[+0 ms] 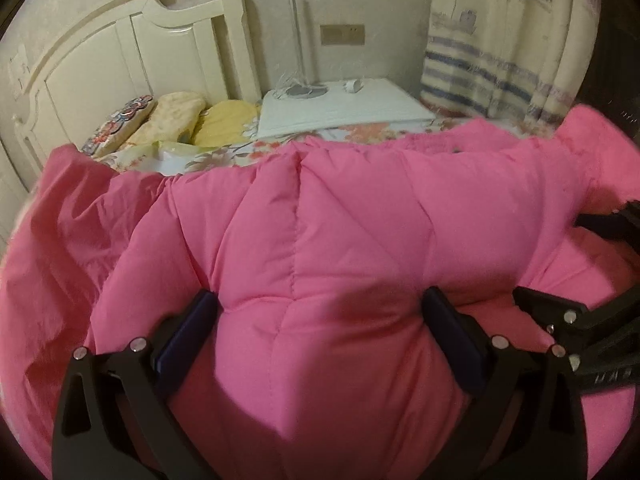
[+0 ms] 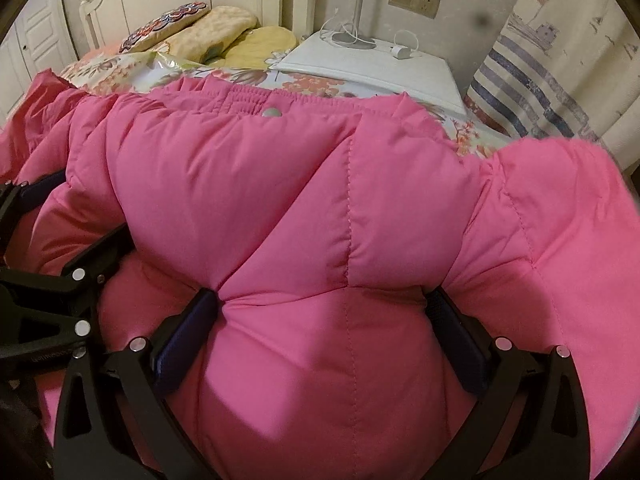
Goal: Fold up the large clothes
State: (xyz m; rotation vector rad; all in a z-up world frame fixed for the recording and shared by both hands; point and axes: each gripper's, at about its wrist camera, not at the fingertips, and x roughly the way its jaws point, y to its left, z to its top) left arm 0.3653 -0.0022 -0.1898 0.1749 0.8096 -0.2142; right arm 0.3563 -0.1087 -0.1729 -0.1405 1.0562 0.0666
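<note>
A big pink padded jacket [image 1: 320,220] lies on the bed and fills both views. My left gripper [image 1: 320,304] is shut on a thick puffed fold of it, the padding bulging between the two fingers. My right gripper [image 2: 320,300] is shut on another thick fold of the pink jacket [image 2: 280,184], close beside the left one. The right gripper's black frame shows at the right edge of the left wrist view [image 1: 576,320]. The left gripper's frame shows at the left edge of the right wrist view [image 2: 48,280]. An elastic hem with a metal snap [image 2: 272,112] runs along the jacket's far edge.
The bed has a floral sheet [image 1: 224,156] and several pillows [image 1: 176,116] against a cream headboard [image 1: 120,48]. A white bedside table [image 1: 340,108] with a lamp base and charger stands beyond. A striped curtain [image 1: 500,60] hangs at the right.
</note>
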